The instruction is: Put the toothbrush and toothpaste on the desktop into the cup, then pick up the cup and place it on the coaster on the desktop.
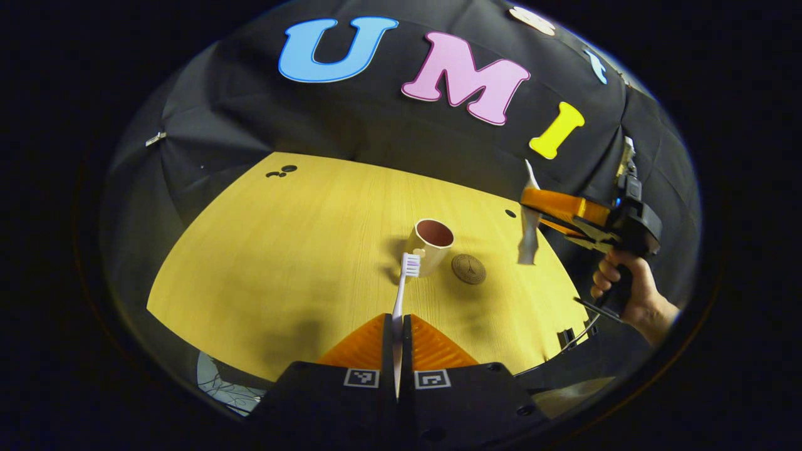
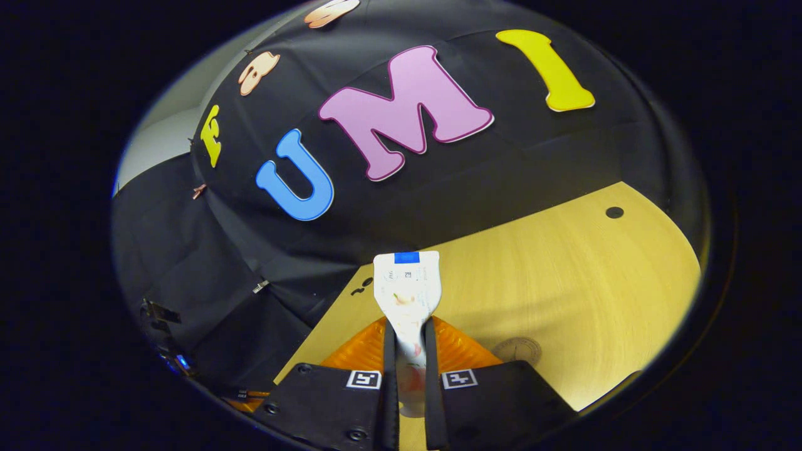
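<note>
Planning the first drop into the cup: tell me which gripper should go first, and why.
Left, probably. The left gripper holds the toothbrush, its head already near the cup. The right gripper holds the toothpaste up off to the side, above the table.

No legible text: only unreadably small print on the toothpaste (image 2: 407,294) tube.
</note>
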Action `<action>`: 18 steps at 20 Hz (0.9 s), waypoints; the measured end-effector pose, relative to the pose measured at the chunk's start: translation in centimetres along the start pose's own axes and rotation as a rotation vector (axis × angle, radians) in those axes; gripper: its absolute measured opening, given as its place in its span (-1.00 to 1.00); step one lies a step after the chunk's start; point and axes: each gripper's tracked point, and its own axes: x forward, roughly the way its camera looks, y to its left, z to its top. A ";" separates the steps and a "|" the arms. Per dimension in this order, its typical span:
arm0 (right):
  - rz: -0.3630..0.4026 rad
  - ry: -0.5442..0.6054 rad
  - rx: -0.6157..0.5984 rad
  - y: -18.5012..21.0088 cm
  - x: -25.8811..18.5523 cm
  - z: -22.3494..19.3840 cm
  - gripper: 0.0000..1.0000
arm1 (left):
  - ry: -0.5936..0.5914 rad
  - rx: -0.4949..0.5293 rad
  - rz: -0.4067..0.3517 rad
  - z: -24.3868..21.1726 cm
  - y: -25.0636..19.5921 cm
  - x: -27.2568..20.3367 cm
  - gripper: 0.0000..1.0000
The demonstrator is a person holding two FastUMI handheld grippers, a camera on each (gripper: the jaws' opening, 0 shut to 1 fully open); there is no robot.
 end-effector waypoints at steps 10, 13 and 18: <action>0.028 0.017 -0.025 0.8 10.6 -2.1 -0.60 | -0.027 -0.022 0.090 -0.9 2.3 -4.0 -0.87; 0.022 0.033 -0.043 0.1 12.2 -3.6 -0.59 | -0.022 -0.035 0.114 -1.7 3.0 -4.8 -0.88; 0.014 0.063 -0.080 -0.6 14.0 -5.8 -0.60 | -0.013 -0.047 0.141 -2.1 3.8 -5.3 -0.88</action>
